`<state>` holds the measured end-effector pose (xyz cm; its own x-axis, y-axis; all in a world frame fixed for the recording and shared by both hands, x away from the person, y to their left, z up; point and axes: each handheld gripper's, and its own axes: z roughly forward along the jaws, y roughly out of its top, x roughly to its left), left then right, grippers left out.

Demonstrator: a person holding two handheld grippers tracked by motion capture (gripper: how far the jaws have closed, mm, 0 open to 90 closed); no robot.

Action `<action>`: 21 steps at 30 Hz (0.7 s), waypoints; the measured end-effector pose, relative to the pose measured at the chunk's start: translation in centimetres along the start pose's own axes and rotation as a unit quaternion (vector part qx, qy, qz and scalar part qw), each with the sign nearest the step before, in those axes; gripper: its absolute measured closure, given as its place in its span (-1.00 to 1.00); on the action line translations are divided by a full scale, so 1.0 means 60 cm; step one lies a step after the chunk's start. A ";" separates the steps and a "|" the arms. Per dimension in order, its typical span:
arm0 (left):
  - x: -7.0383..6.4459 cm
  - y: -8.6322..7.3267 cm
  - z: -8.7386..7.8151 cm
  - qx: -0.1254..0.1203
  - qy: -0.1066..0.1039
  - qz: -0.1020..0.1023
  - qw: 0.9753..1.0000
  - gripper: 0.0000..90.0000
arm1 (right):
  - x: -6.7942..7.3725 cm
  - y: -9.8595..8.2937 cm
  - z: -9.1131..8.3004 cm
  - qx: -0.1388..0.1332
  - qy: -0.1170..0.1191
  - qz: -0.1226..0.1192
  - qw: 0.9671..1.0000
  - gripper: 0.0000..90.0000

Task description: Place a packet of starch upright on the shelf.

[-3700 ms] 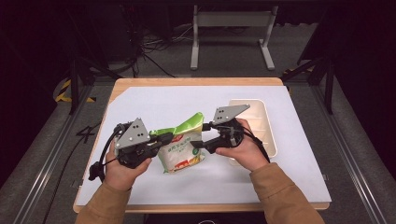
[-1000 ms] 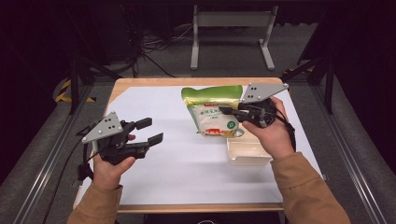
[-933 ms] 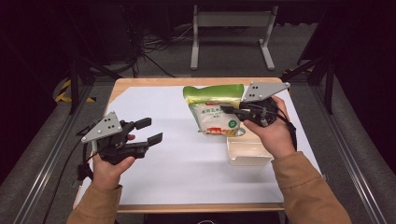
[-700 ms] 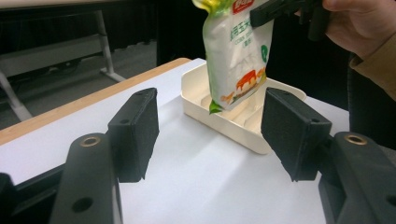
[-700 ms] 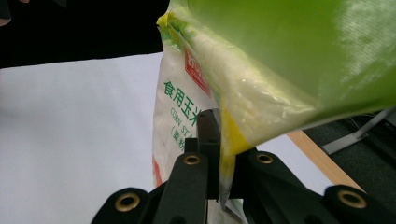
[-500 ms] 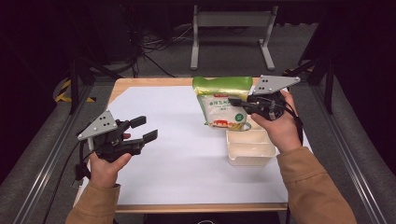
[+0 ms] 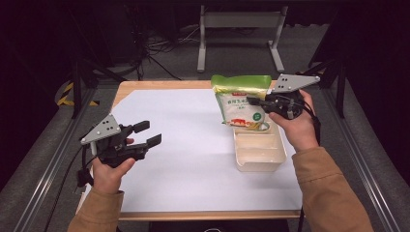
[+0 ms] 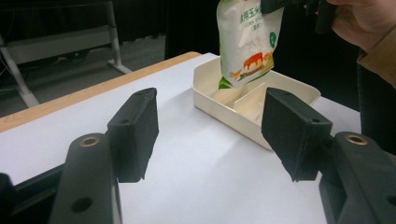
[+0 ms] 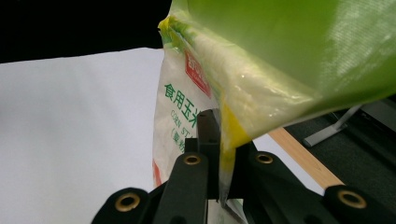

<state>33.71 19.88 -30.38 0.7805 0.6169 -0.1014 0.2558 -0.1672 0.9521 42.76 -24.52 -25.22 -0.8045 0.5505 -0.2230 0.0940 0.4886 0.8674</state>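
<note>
A green-and-white food pouch (image 7: pixel 241 100) hangs upright in the air, its bottom just over the far end of a cream divided tray (image 7: pixel 258 147). My right gripper (image 7: pixel 255 102) is shut on the pouch's right edge; in the right gripper view its jaws pinch the pouch (image 9: pixel 261 84) seam. In the left gripper view the pouch (image 8: pixel 247 42) dangles into the tray (image 8: pixel 243 114) beyond my open jaws. My left gripper (image 7: pixel 147 134) is held open above the white sheet at the near left, with nothing between its fingers.
A white sheet (image 7: pixel 193 145) covers the wooden table (image 7: pixel 159 85). A metal stand (image 7: pixel 239 29) and cables lie on the dark floor behind. Aluminium rails (image 7: pixel 43 164) run along both sides of the table.
The right gripper has carried the pouch from mid-table, where both grippers held it, up and back right over the tray. The left gripper let go and drew back to the near left.
</note>
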 end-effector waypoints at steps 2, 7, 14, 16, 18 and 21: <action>0.000 -0.001 -0.002 -0.001 0.002 0.000 1.000 -0.16 | -0.005 -0.003 -0.001 0.000 -0.003 0.000 1.000 0.96; 0.001 -0.004 -0.008 -0.001 0.007 -0.003 1.000 -0.16 | -0.016 -0.013 -0.002 -0.005 -0.007 0.004 1.000 0.96; 0.000 -0.011 -0.018 0.006 0.013 -0.007 1.000 -0.16 | -0.028 -0.032 0.004 -0.003 -0.007 0.005 1.000 0.96; 0.000 -0.012 -0.021 0.006 0.015 -0.007 1.000 -0.16 | -0.030 -0.035 0.005 -0.003 -0.006 0.005 1.000 0.96; 0.000 -0.014 -0.026 0.005 0.019 -0.009 1.000 -0.16 | -0.033 -0.040 0.007 -0.005 -0.005 0.006 1.000 0.96; 0.001 -0.018 -0.033 0.005 0.025 -0.012 1.000 -0.16 | -0.037 -0.046 0.010 -0.003 -0.004 0.008 1.000 0.96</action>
<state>32.33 21.63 -30.84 0.7449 0.6582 -0.1095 0.2798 -0.1591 0.9468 44.63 -26.71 -27.38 -0.7985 0.5630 -0.2130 0.1026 0.4760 0.8734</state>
